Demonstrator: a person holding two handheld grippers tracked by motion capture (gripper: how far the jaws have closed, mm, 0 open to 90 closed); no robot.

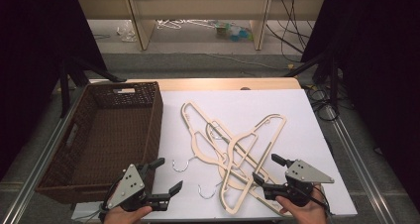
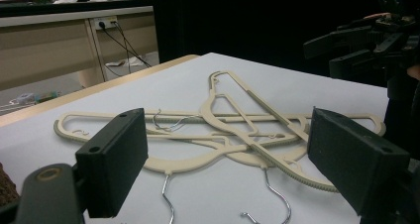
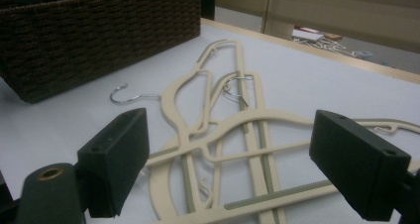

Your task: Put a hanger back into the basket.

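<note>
We hold the left tool [image 1: 166, 175] and right tool [image 1: 263, 169] with jaws apart, empty, either side of the hangers [image 1: 233, 144]; the basket [image 1: 148, 115] sits left of the hangers.

The basket [image 1: 106, 135] sits on the left of the table [image 1: 307, 135], and just right of it the pile of hangers [image 1: 233, 149] lies crossed one over another in the middle, their hooks [image 1: 181, 164] pointing toward the near edge. At the near edge the left gripper [image 1: 166, 177] hangs just beside the basket's near right corner, left of the pile, while the right gripper [image 1: 267, 169] hangs over the pile's near right end. Beyond the far edge, shelving [image 1: 198, 16] stands on the floor well behind the table.
</note>
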